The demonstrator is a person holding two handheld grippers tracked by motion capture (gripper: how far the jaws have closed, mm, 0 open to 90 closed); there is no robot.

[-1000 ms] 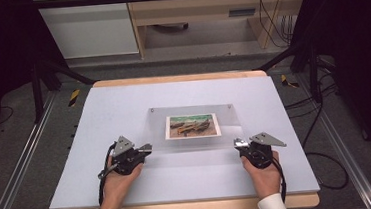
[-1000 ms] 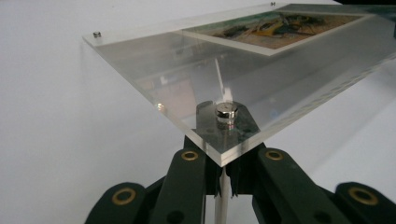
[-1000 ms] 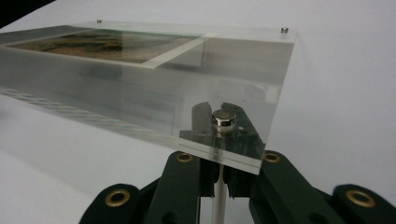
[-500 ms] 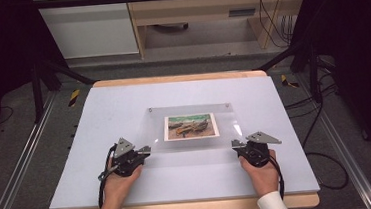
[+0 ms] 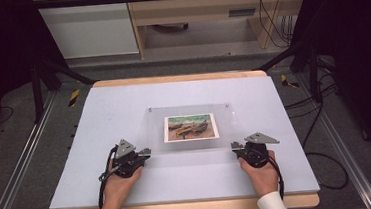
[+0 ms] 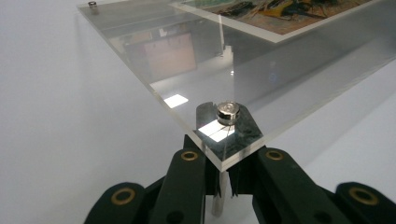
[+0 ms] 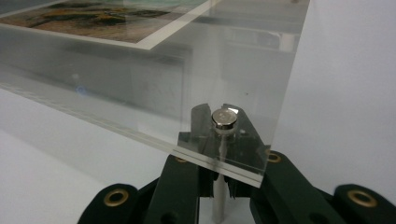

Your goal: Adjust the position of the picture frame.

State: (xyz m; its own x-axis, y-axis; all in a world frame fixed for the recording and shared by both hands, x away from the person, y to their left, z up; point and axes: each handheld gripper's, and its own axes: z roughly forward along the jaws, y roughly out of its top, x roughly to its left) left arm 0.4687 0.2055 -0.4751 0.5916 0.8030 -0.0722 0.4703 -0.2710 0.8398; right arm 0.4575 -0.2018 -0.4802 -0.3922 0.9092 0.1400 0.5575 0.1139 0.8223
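Jaws of the left gripper close from both sides on a thin metal post under the near corner of a clear acrylic frame; a round silver cap sits on top of that corner, low in the middle of the left gripper view. The right gripper does the same at the other near corner, its jaws pressed together on a post below a matching cap, low centre of the right gripper view.

In the high view the left gripper sits at lower left of centre and the right gripper at lower right, each at a near corner of the frame, which lies mid-frame on the pale table. Two more caps mark the far corners.

Sandwiched in the frame's clear plates is a printed picture of boats, lying flat near the middle; nothing else is held inside.

As for progress, I judge both holds secured and the frame not clearly raised: it looks level on its posts. Lifting or moving it, if that is the aim, is still to come.
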